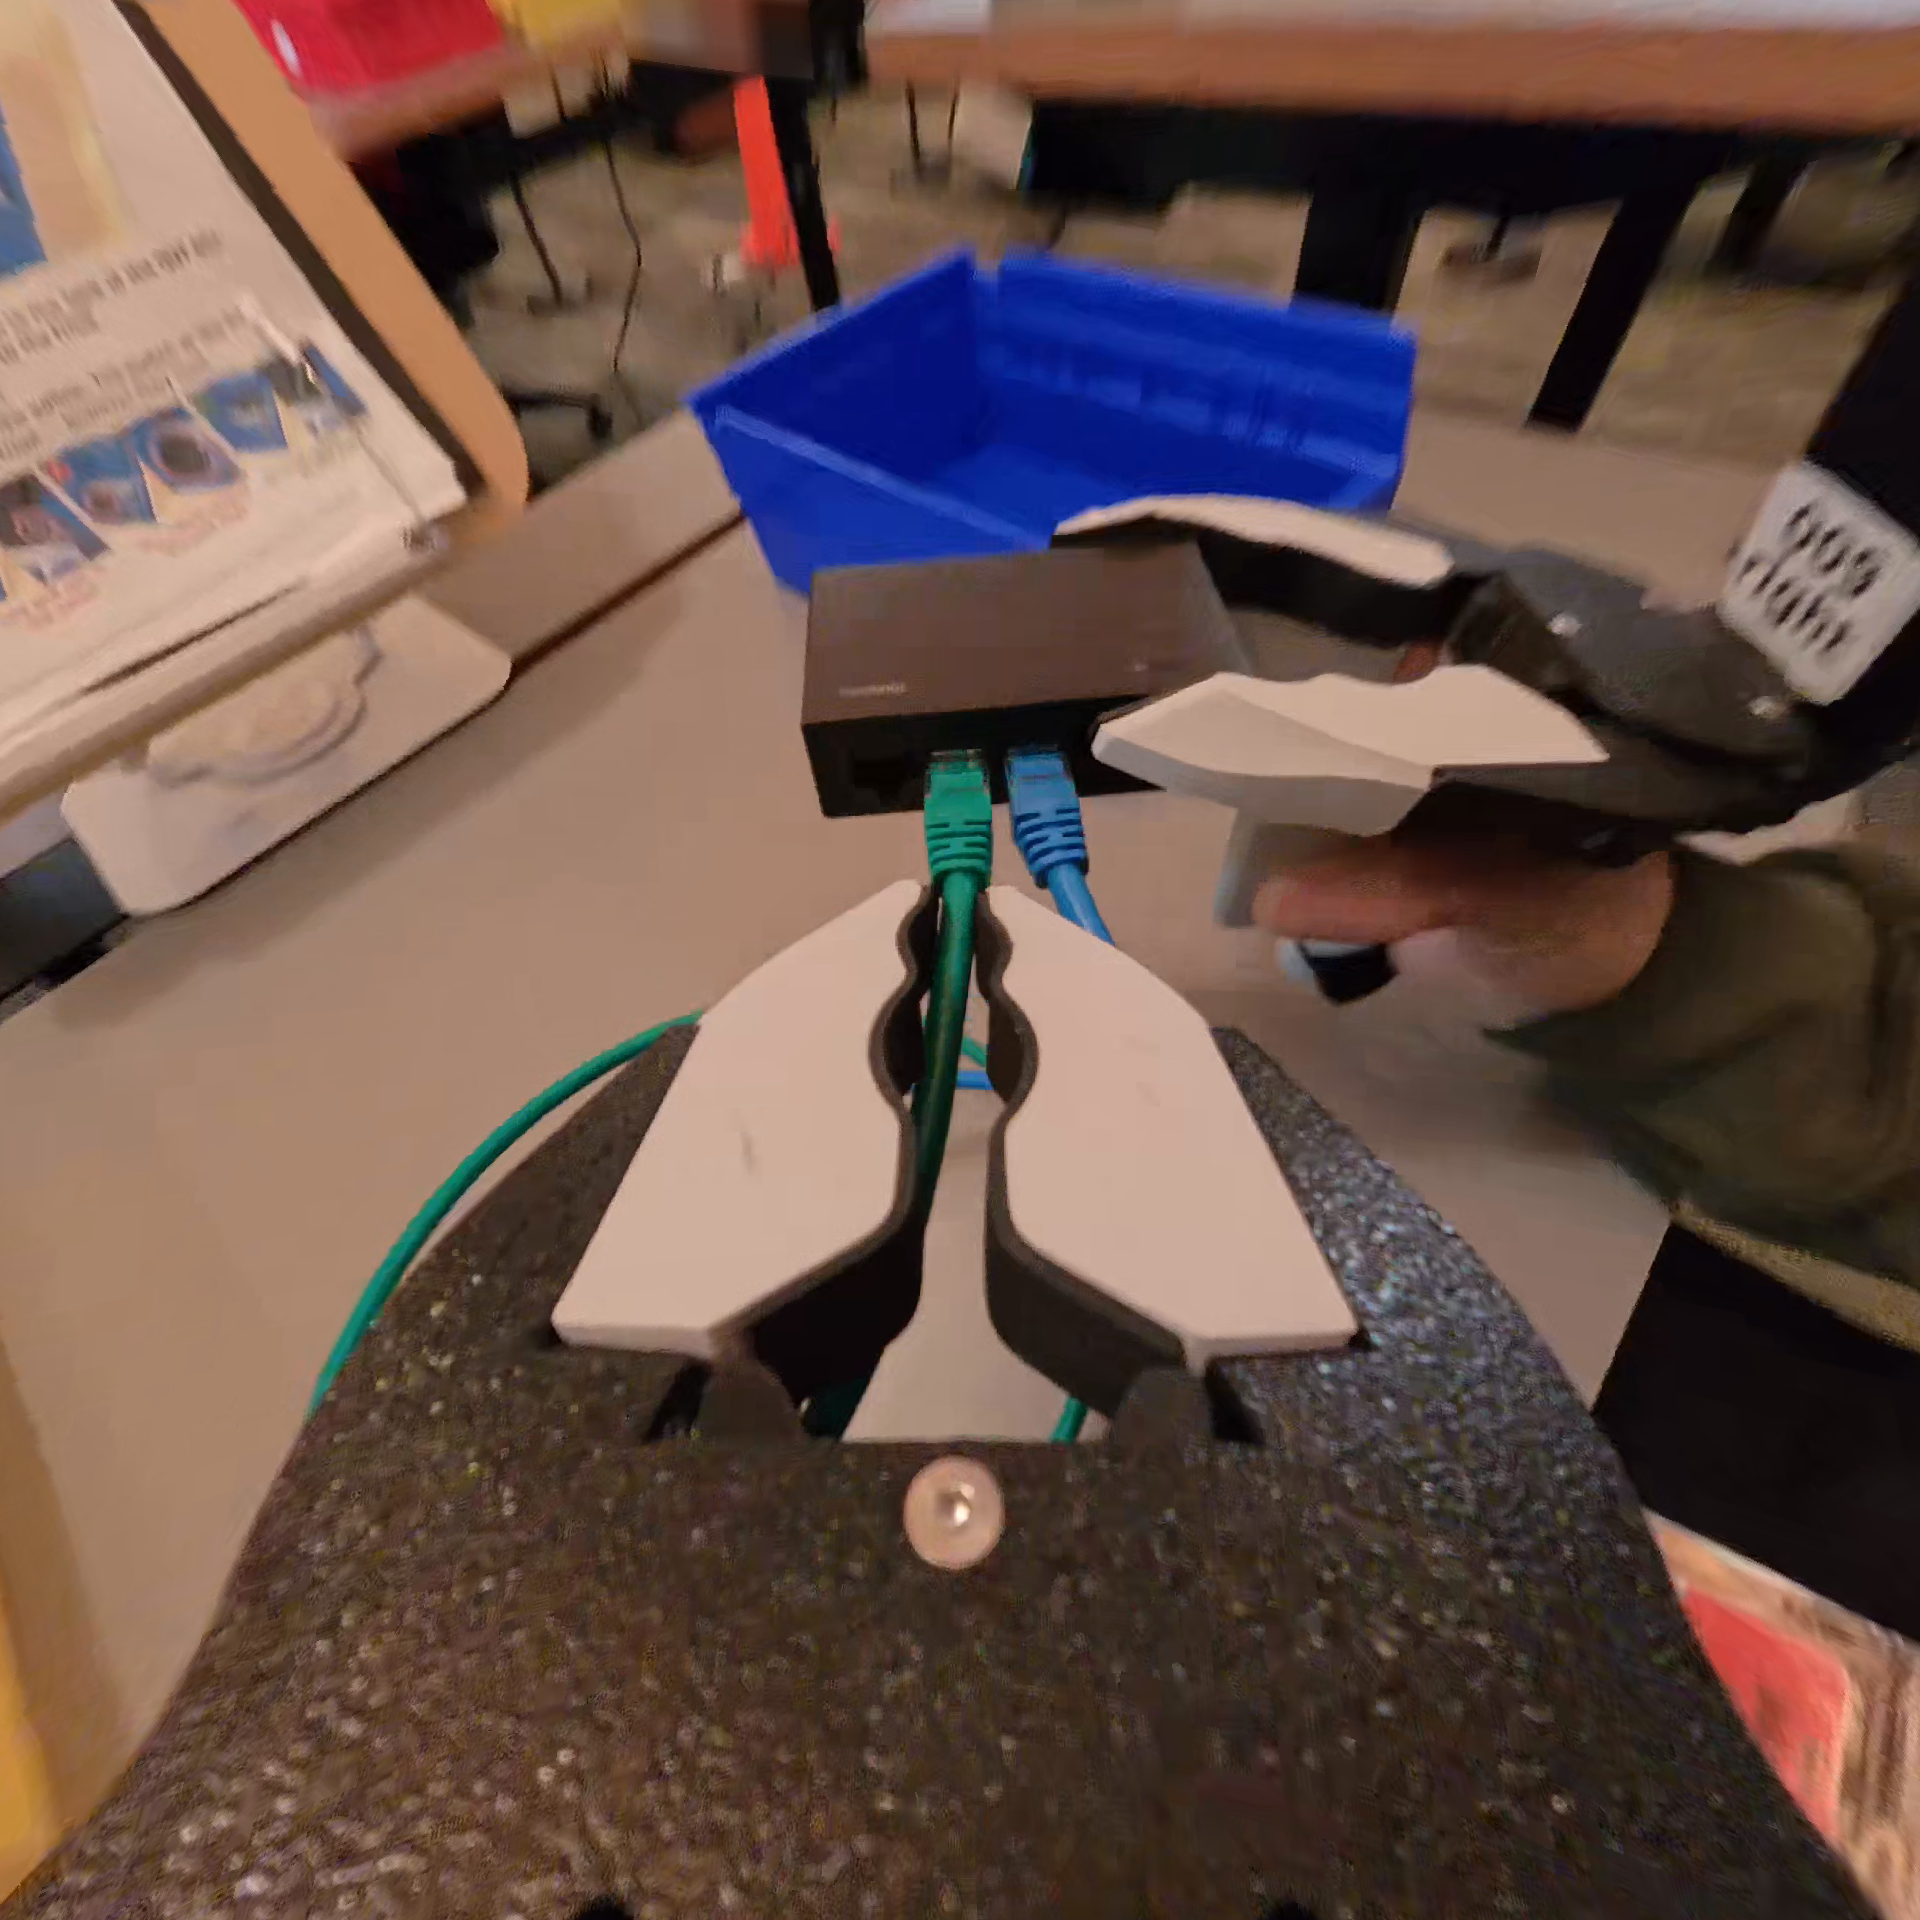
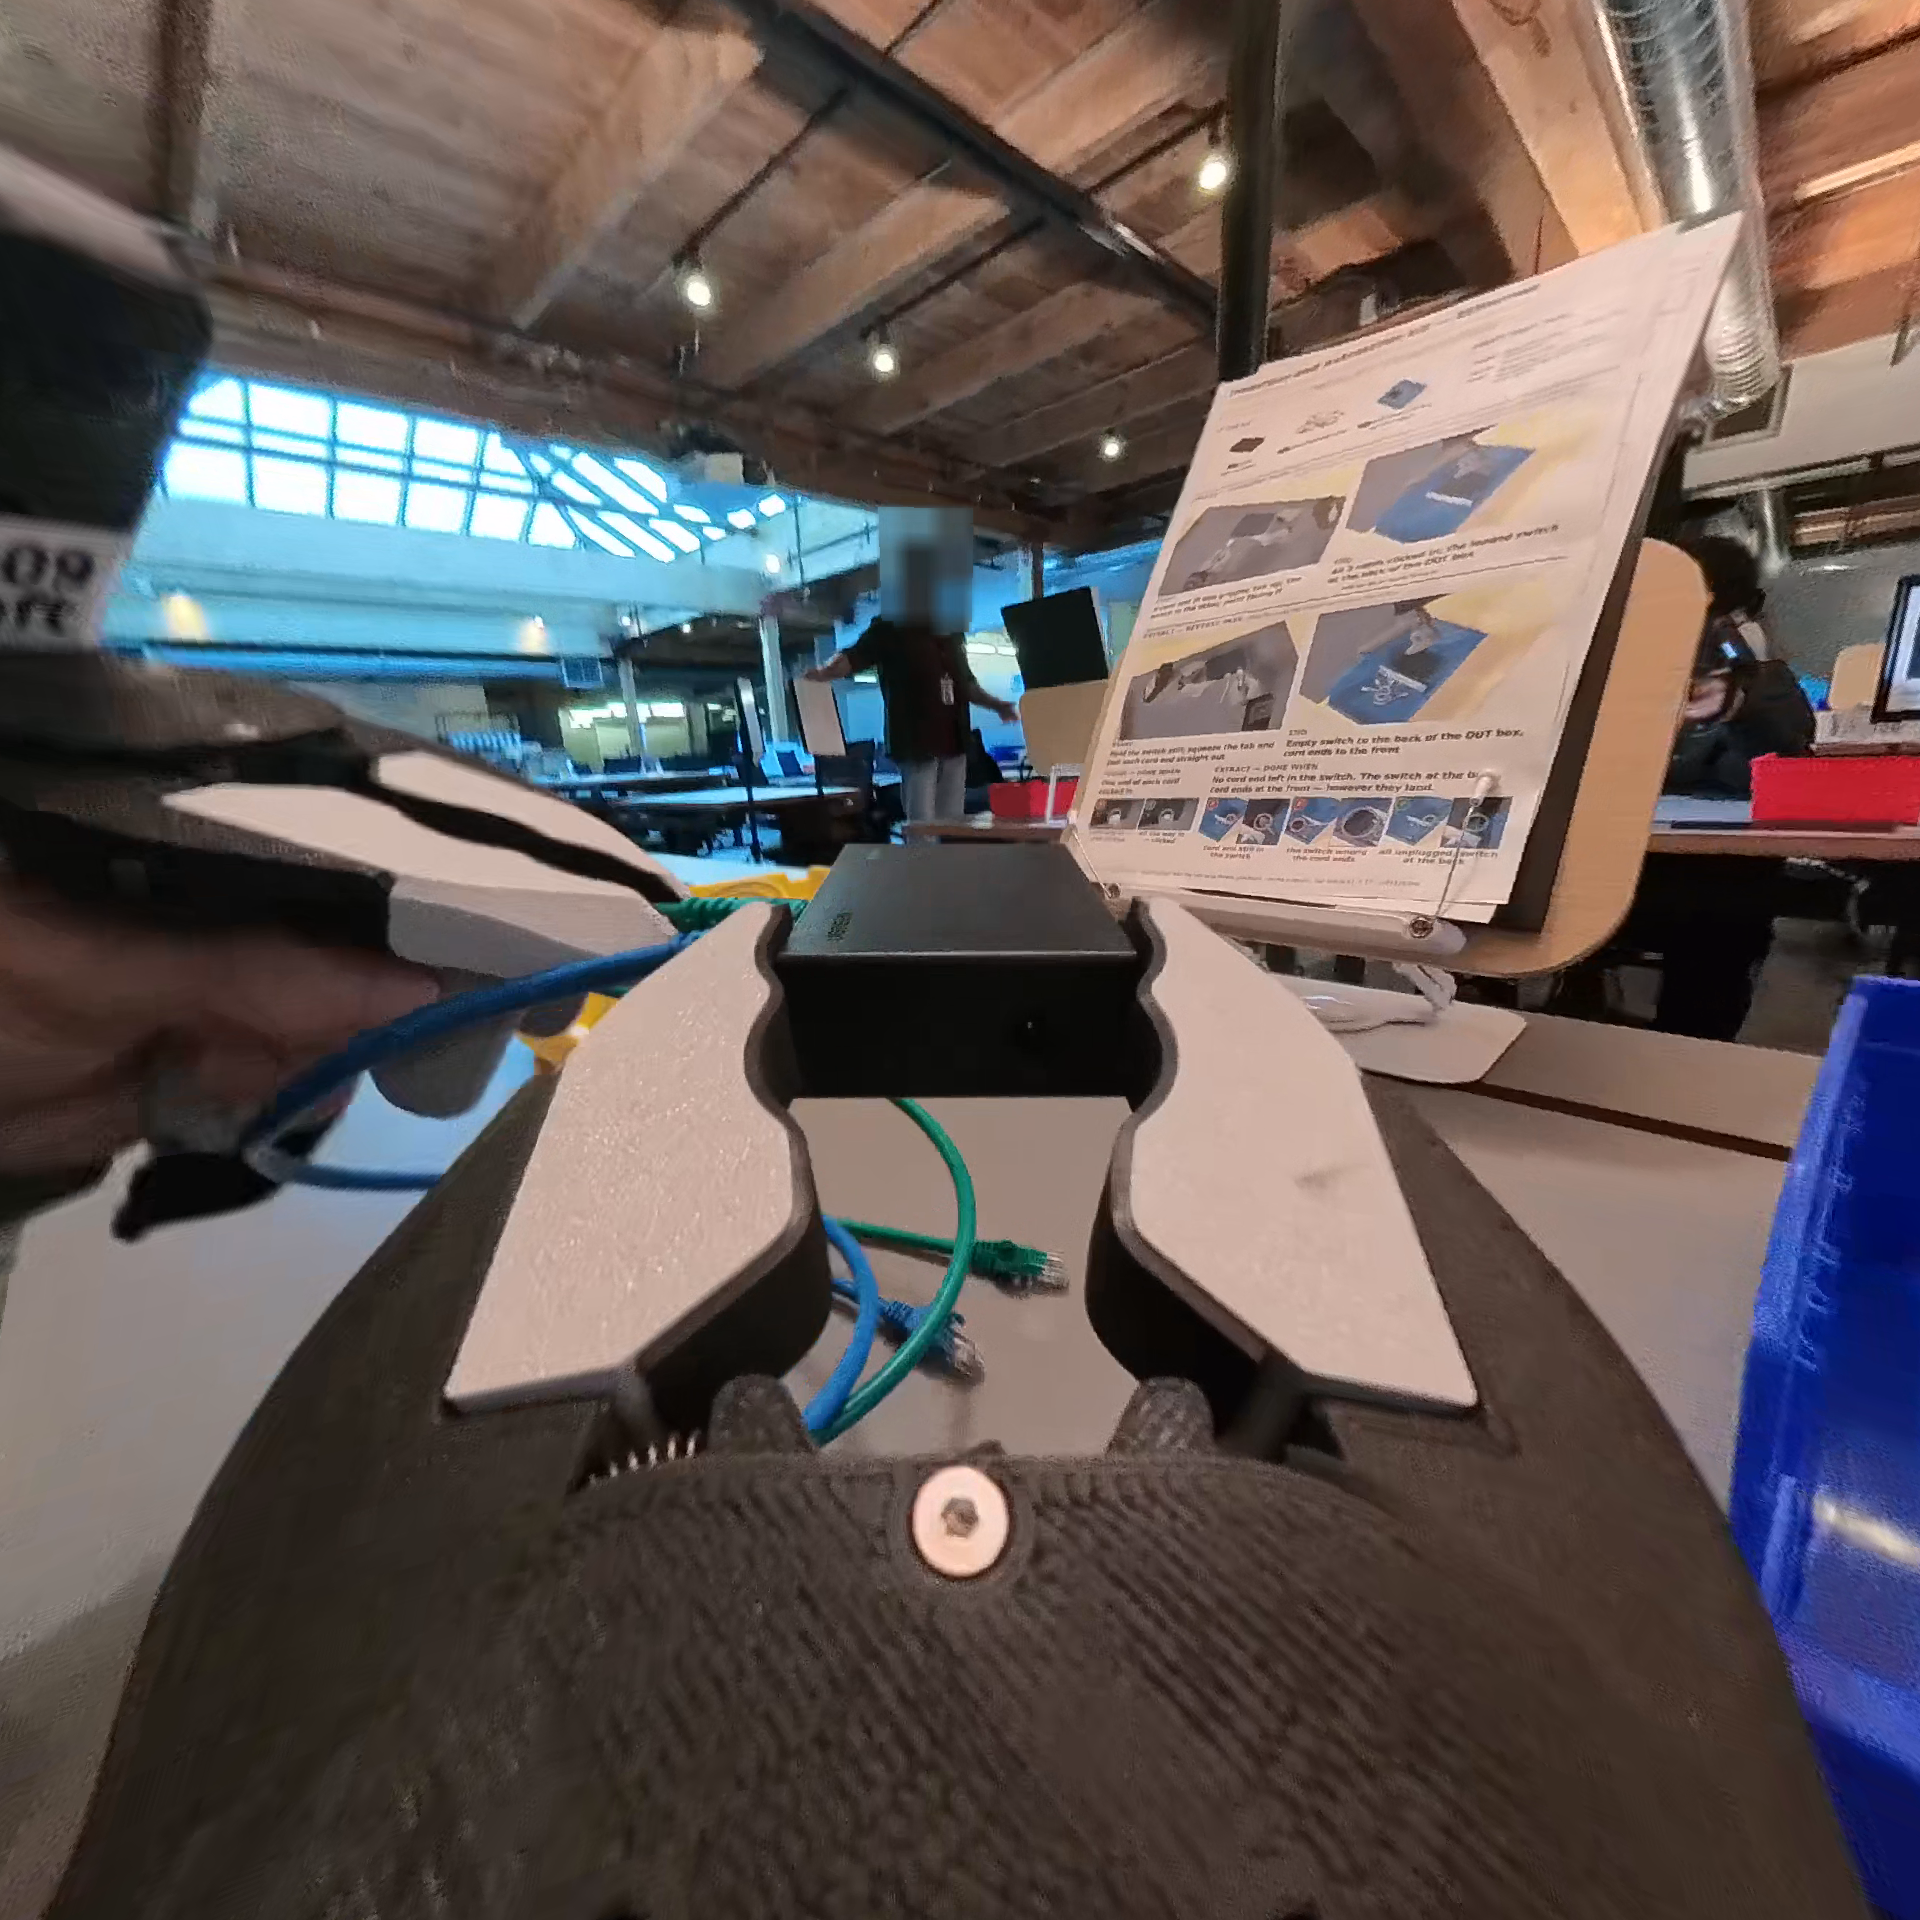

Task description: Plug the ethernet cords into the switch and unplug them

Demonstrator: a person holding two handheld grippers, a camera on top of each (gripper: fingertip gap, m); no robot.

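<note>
A black switch sits on the grey table. A green cord's plug and a blue cord's plug sit in two neighbouring ports on its front. My left gripper is shut on the green cord just behind its plug. My right gripper reaches in from the right, its fingers on the switch's front and back. In the right wrist view my right gripper is shut on the switch. The left gripper shows at left. The cords' free ends, green and blue, lie on the table.
A blue bin stands just behind the switch; it also shows at the right edge of the right wrist view. An instruction sheet on a stand is at the left. Other tables and a person are far behind.
</note>
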